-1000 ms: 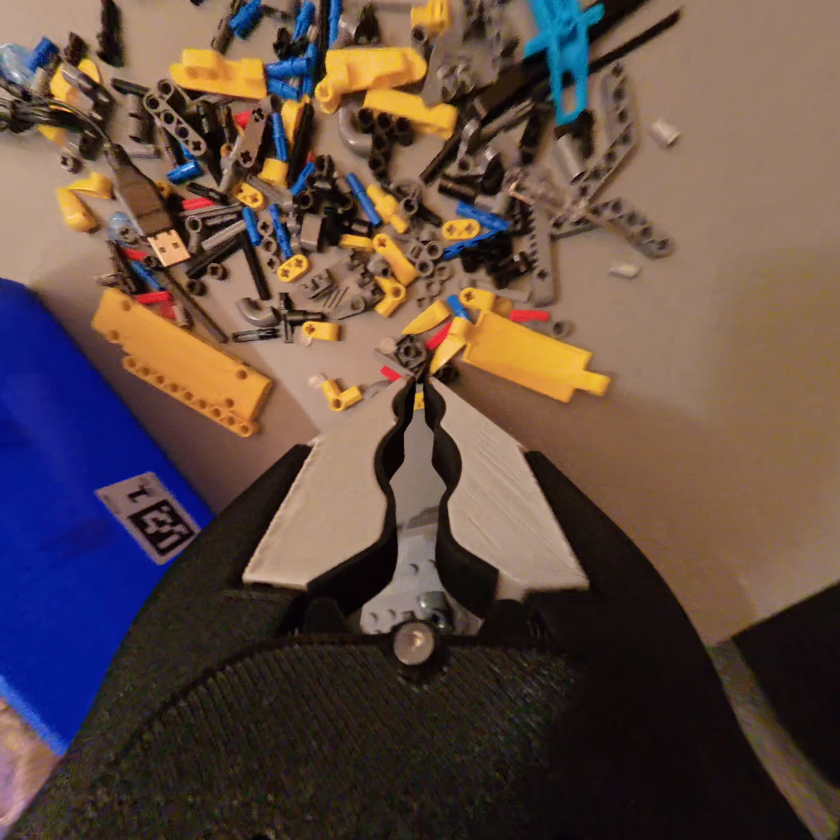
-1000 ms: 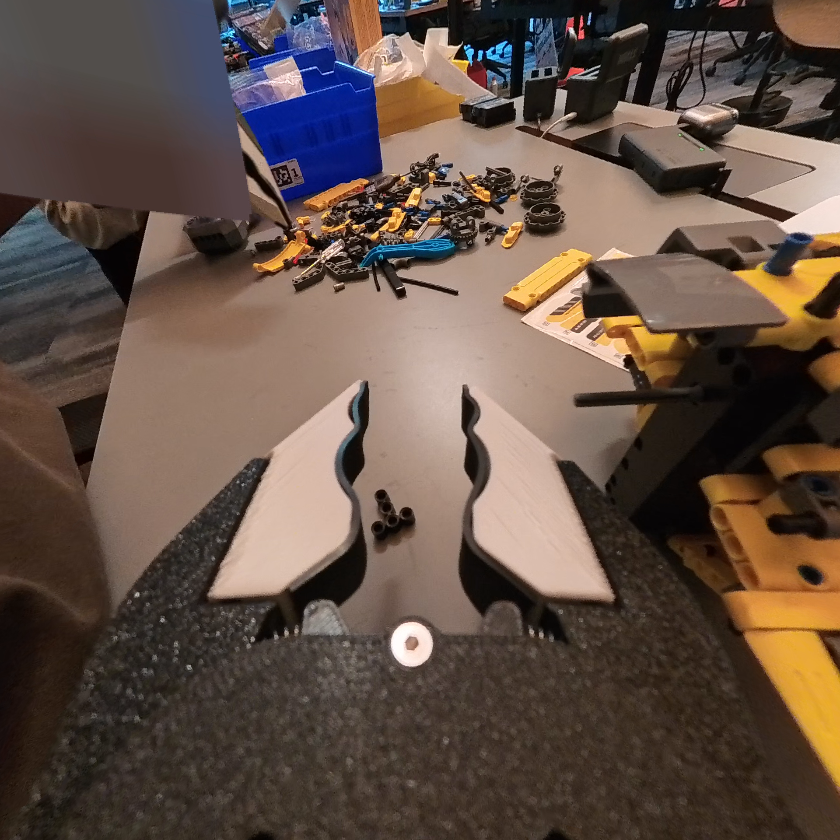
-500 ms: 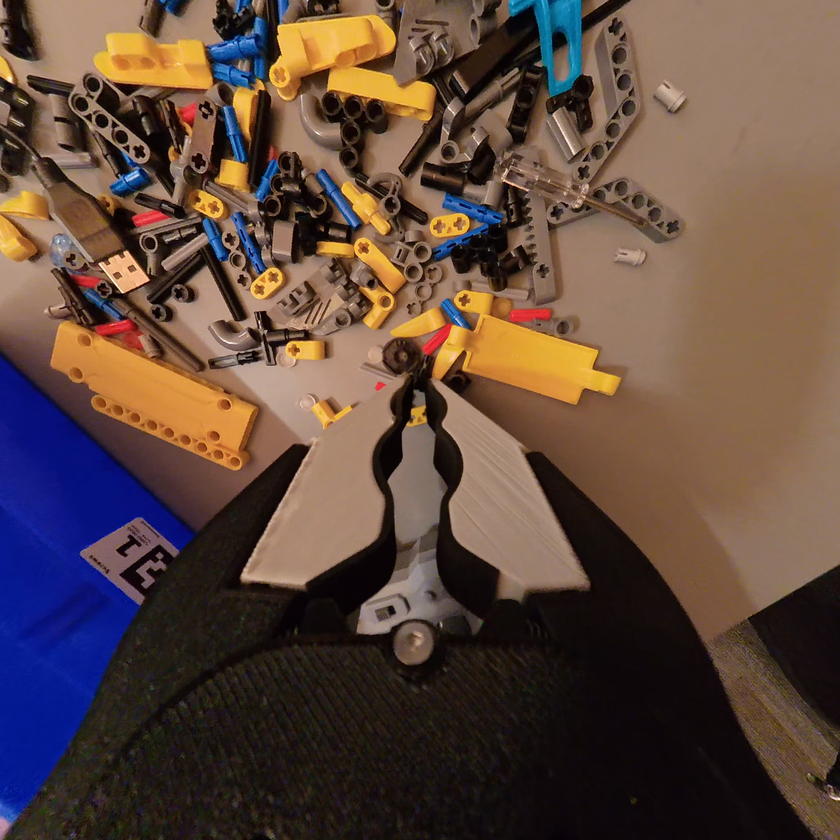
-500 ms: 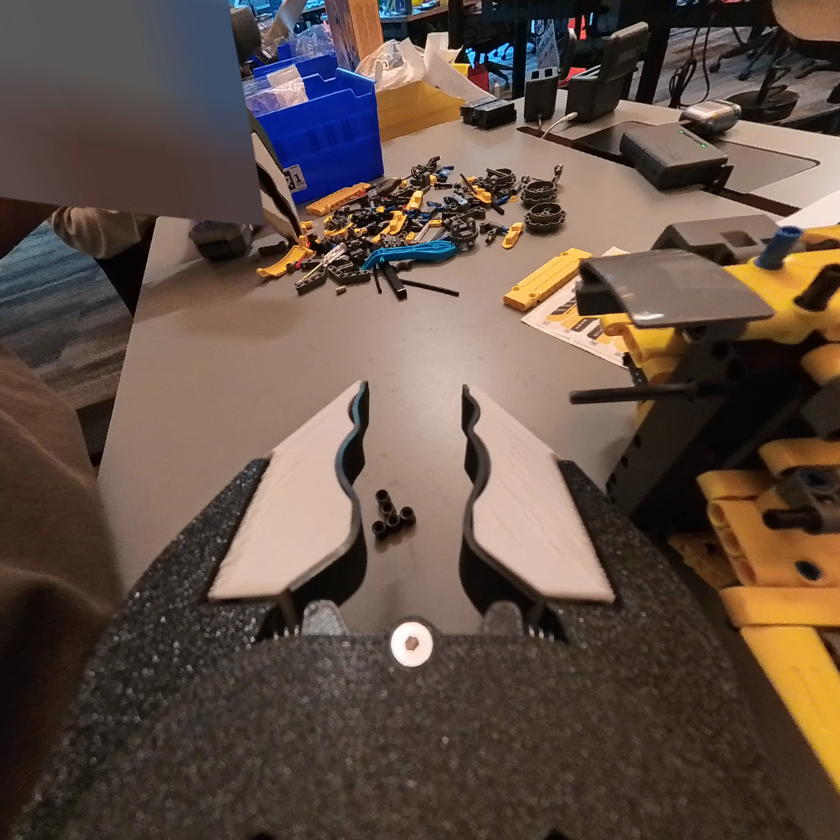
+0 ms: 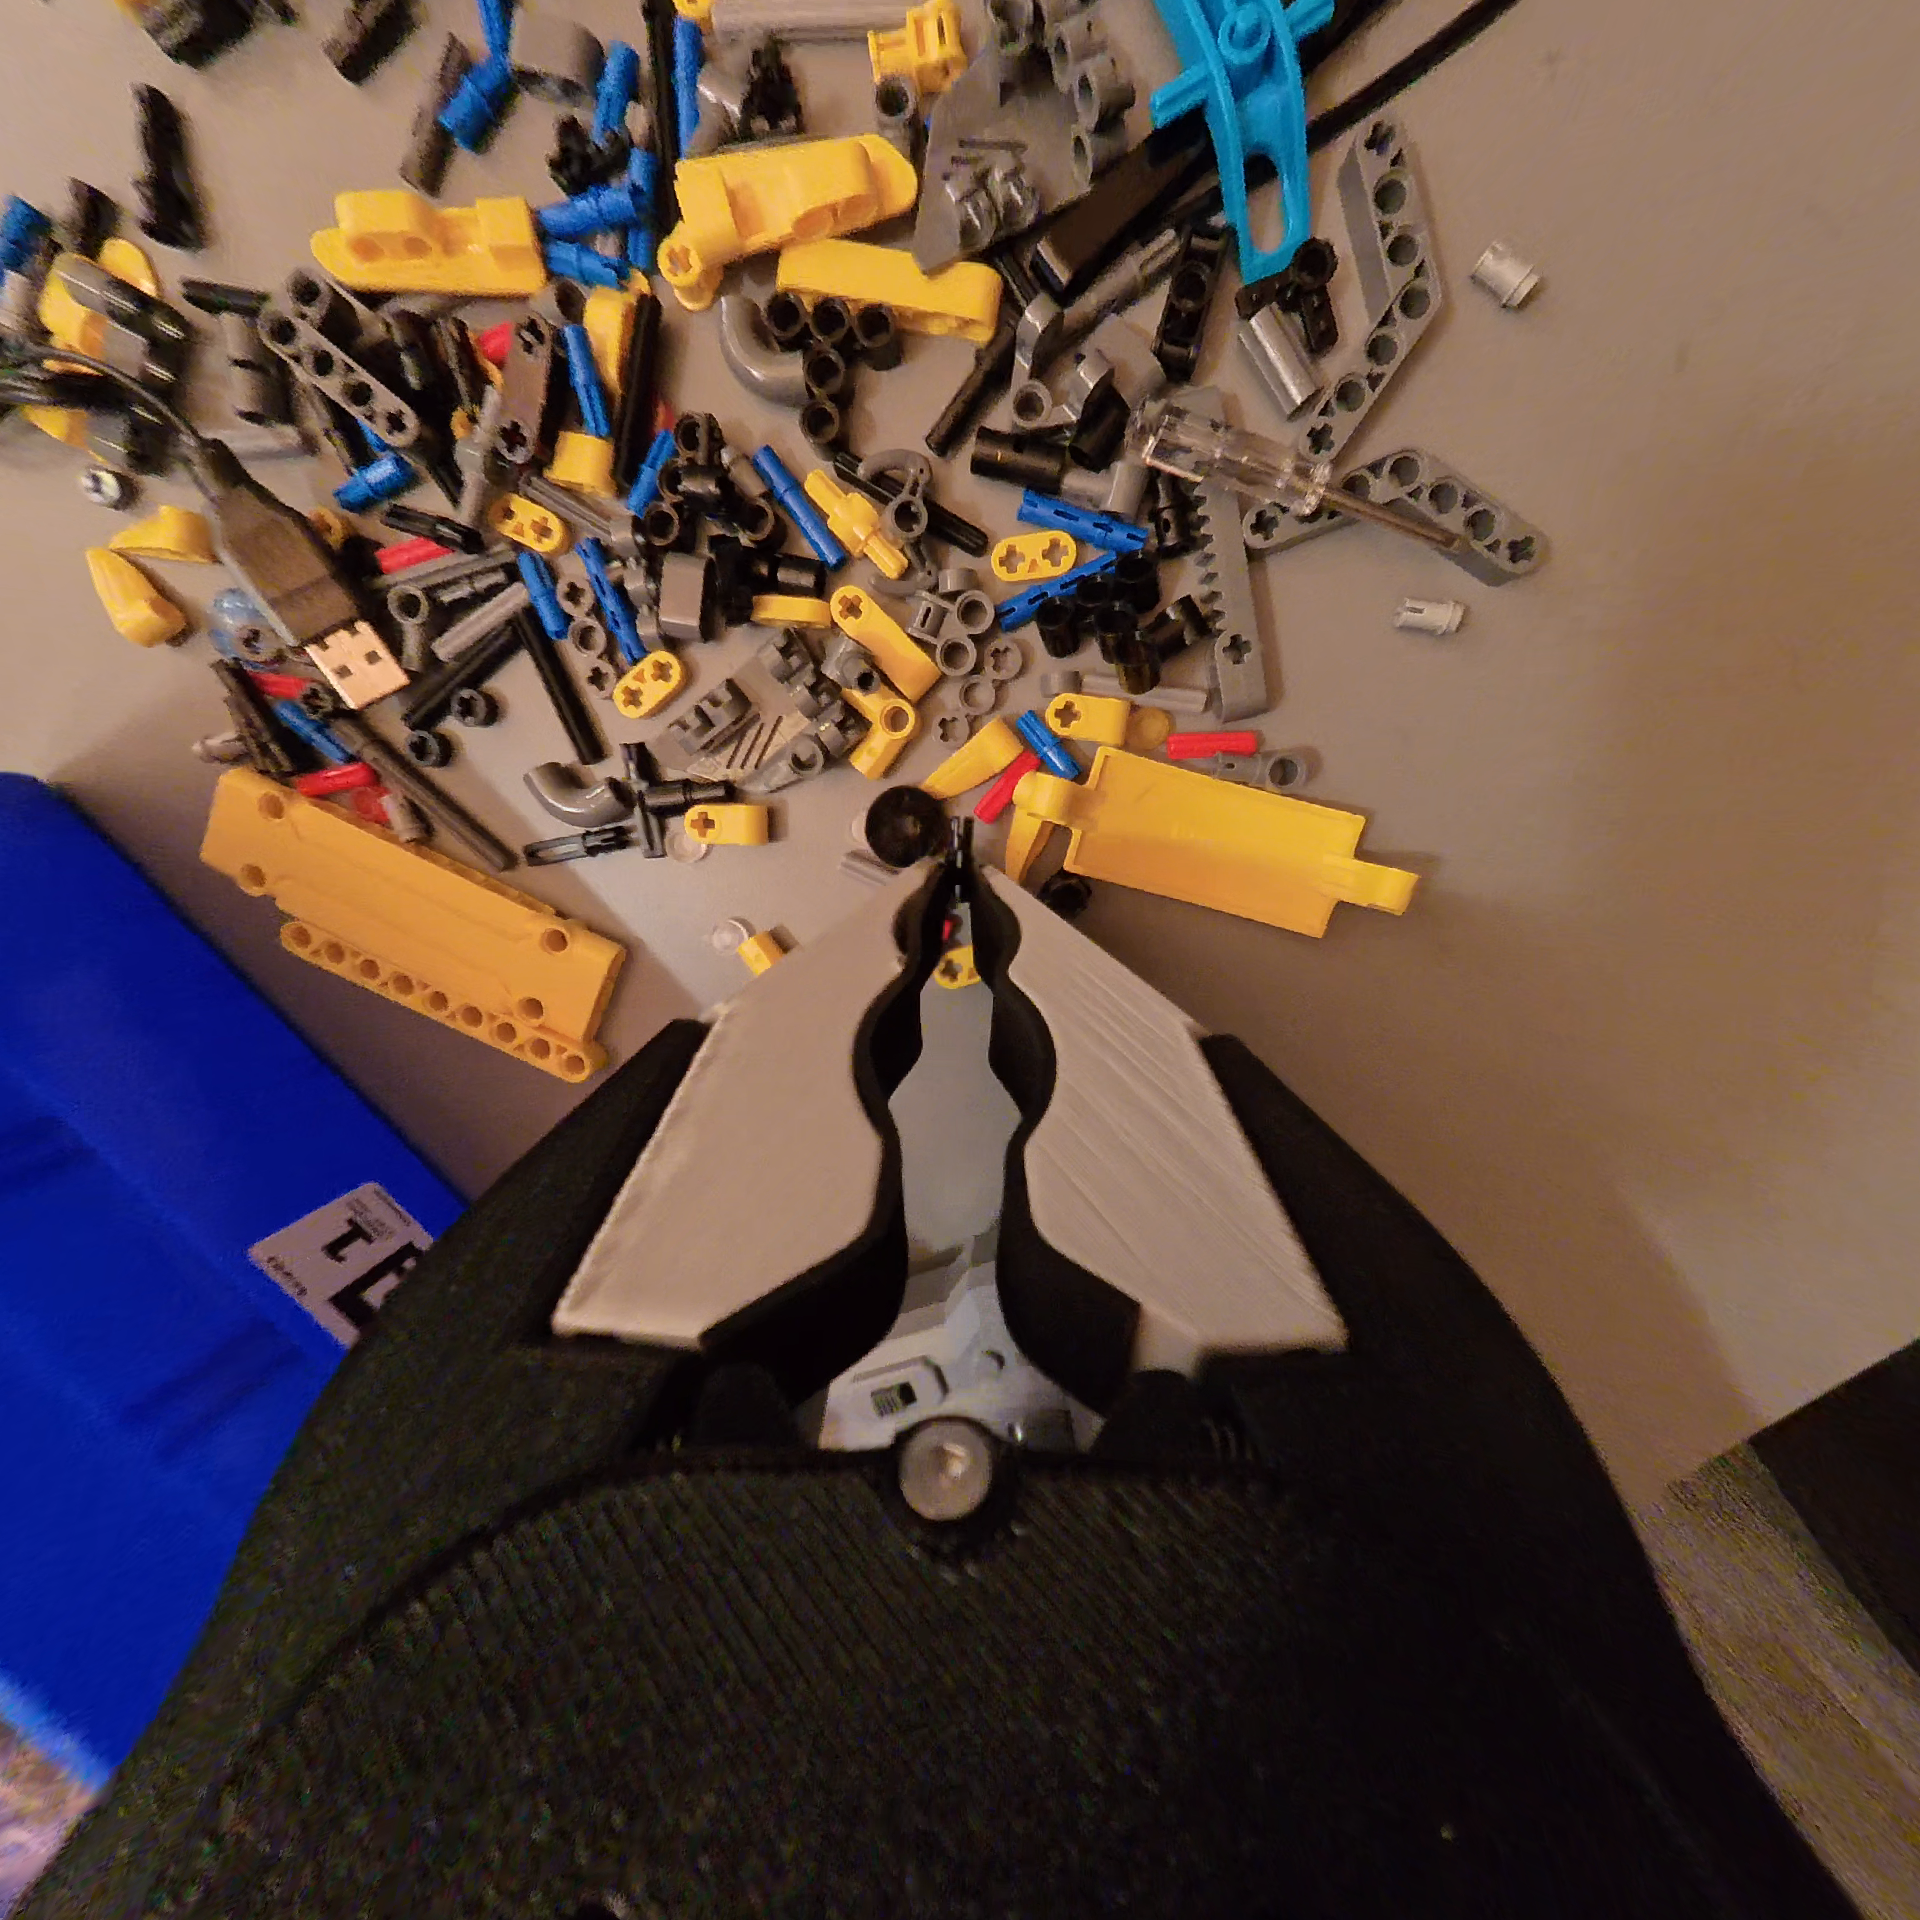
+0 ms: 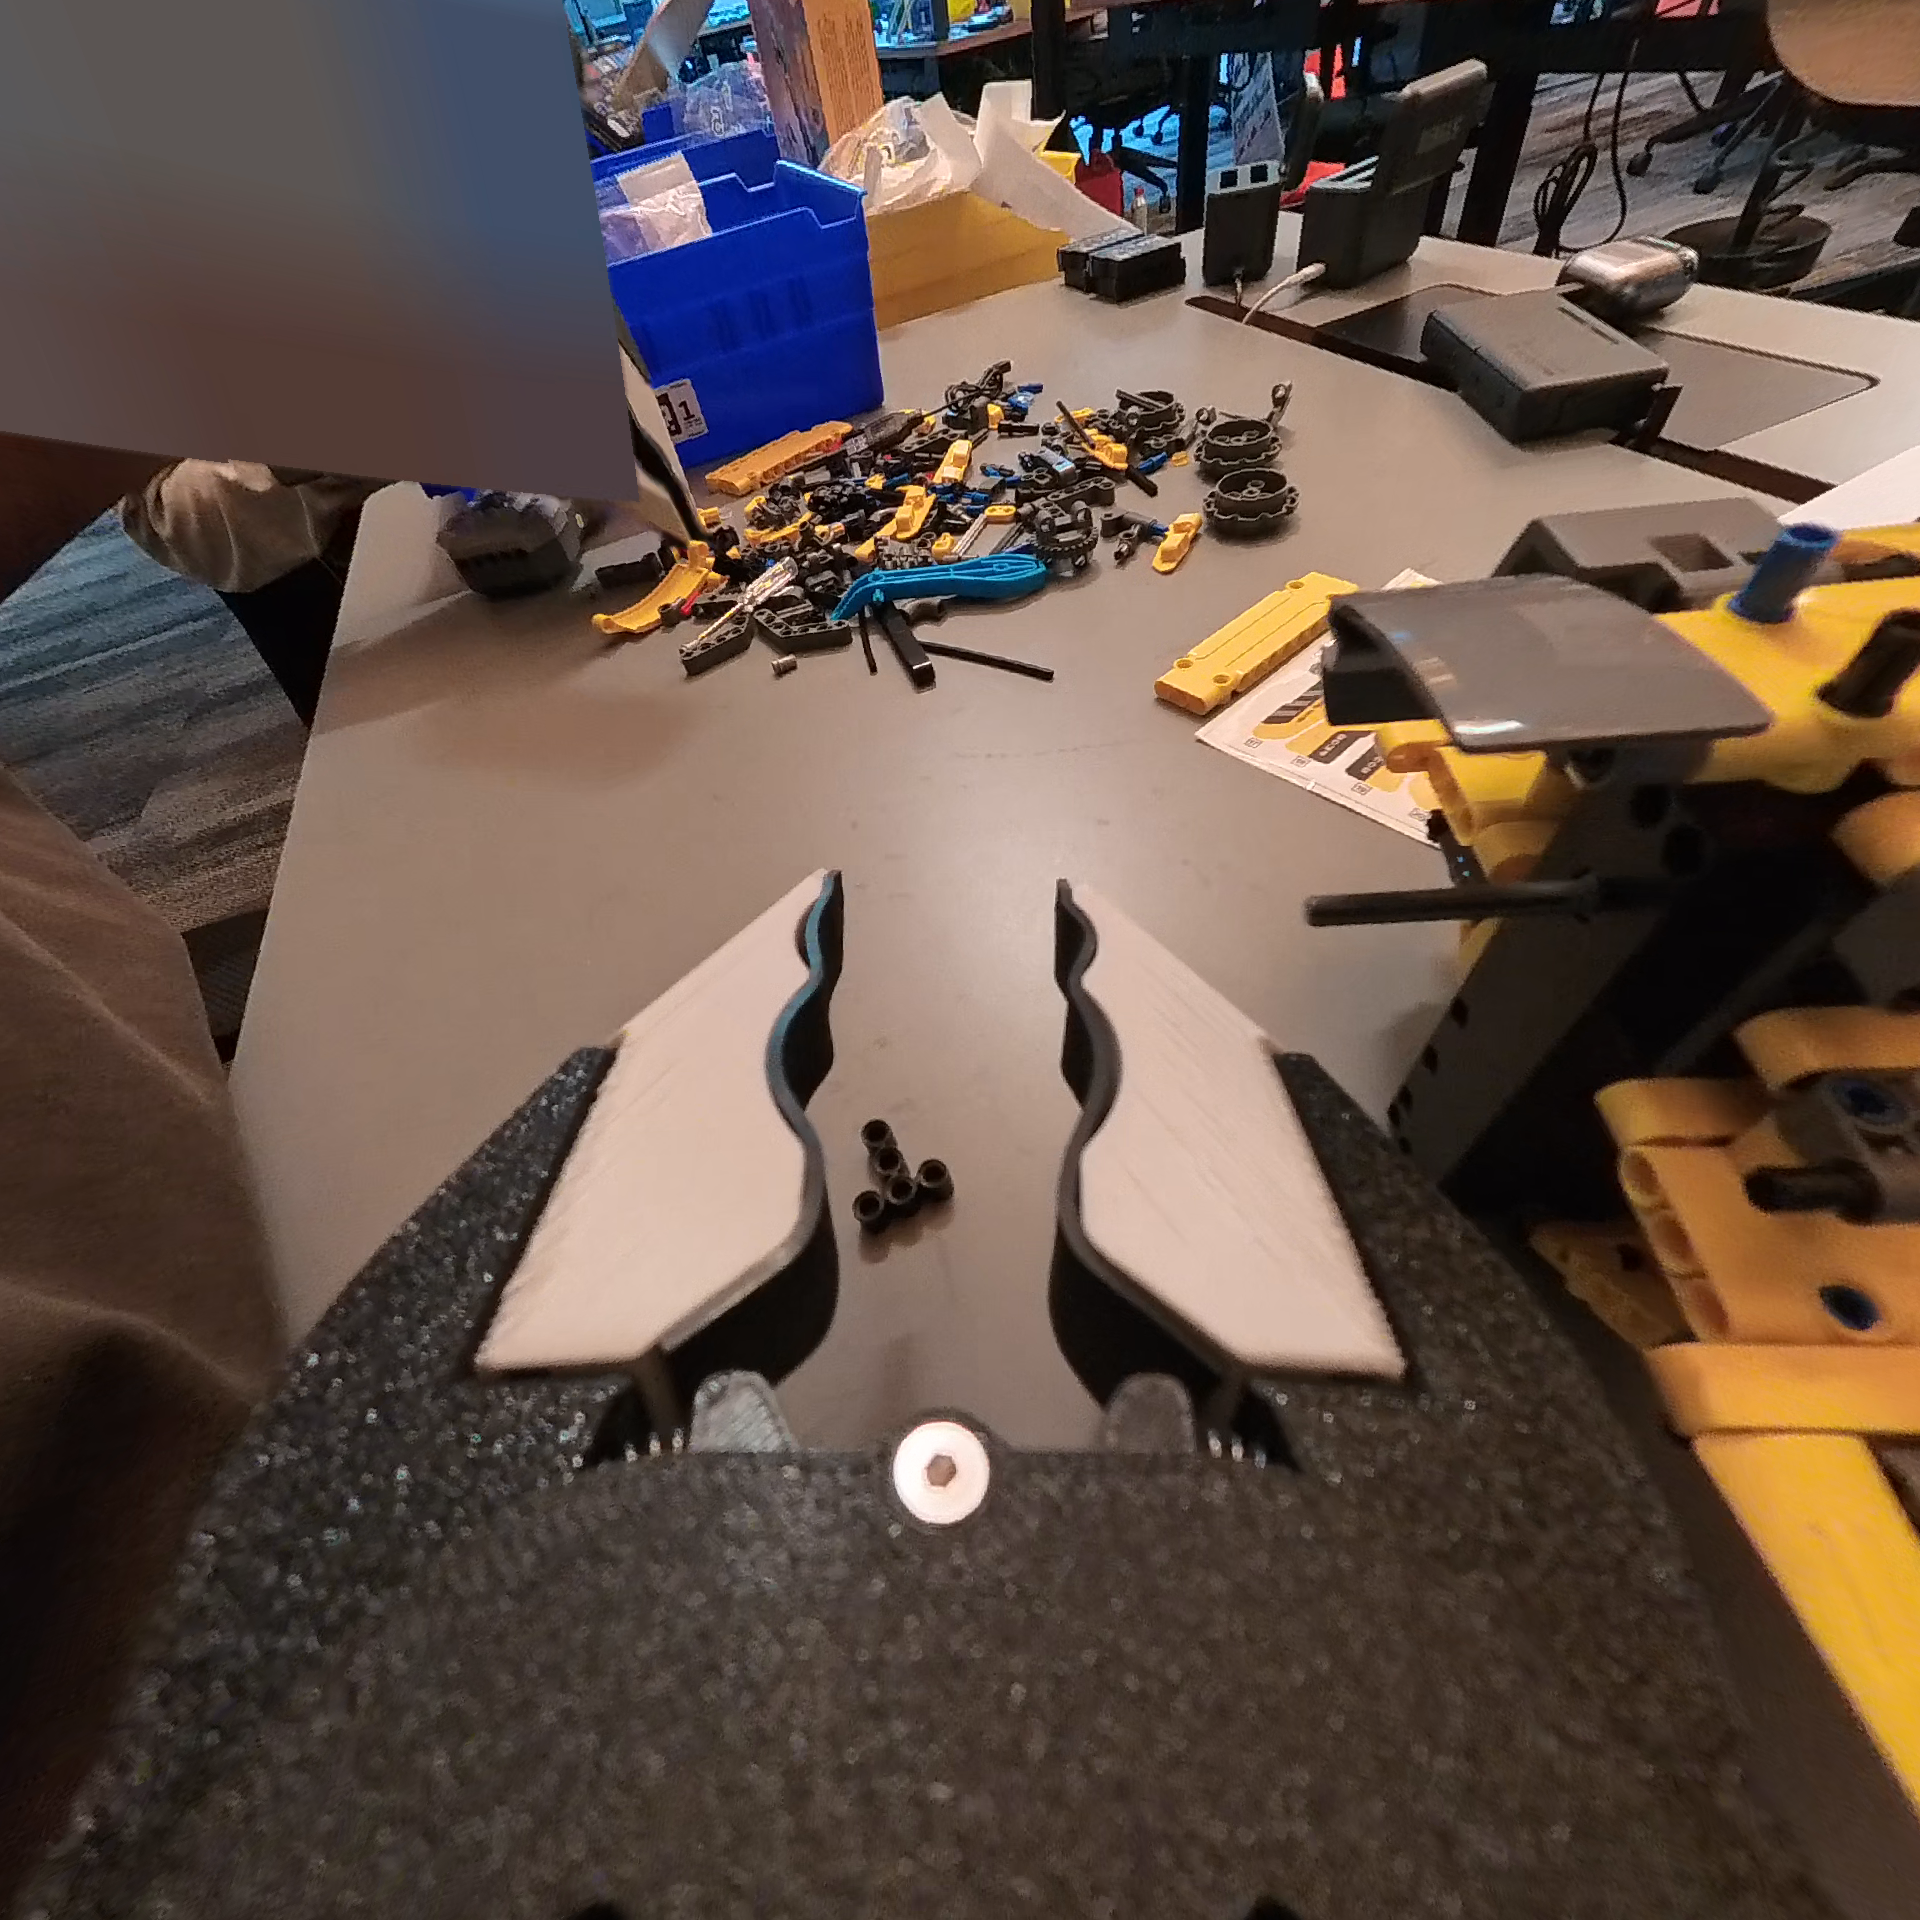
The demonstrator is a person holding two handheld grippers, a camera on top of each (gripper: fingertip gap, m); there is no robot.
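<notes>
Left gripper point(image 5: 958, 883) points down at the near fringe of a heap of loose building-toy parts point(image 5: 790, 499) on the grey tabletop point(image 5: 1621, 831); its fingertips are pinched together on a thin black pin point(image 5: 956, 847), with a speck of red showing in the slit just behind it. Whether the pin is lifted off the surface cannot be told. At the far left of that view, a blue bin point(image 5: 125, 1091) with a white tag sits at the tabletop's edge, and a long yellow panel point(image 5: 405, 925) lies just beside it. A black USB plug point(image 5: 312, 603) on a cable rests on the parts above that panel. Just left of the pinched tips is a small black round piece point(image 5: 902, 826); just right of them lies a flat yellow panel point(image 5: 1205, 852) with a tab at its end. A bright blue piece point(image 5: 1247, 114) lies at the heap's far right.

Right gripper point(image 6: 945, 904) hovers low over a bare stretch of the near tabletop with its fingers spread wide and nothing between the tips. A small cluster of black connectors point(image 6: 899, 1184) lies on the surface between the fingers, farther back towards the gripper body, touching neither. Close to its right stands a partly built yellow and black model point(image 6: 1662, 935) with a dark grey panel on top, a printed sheet point(image 6: 1309, 738) under its far side.
</notes>
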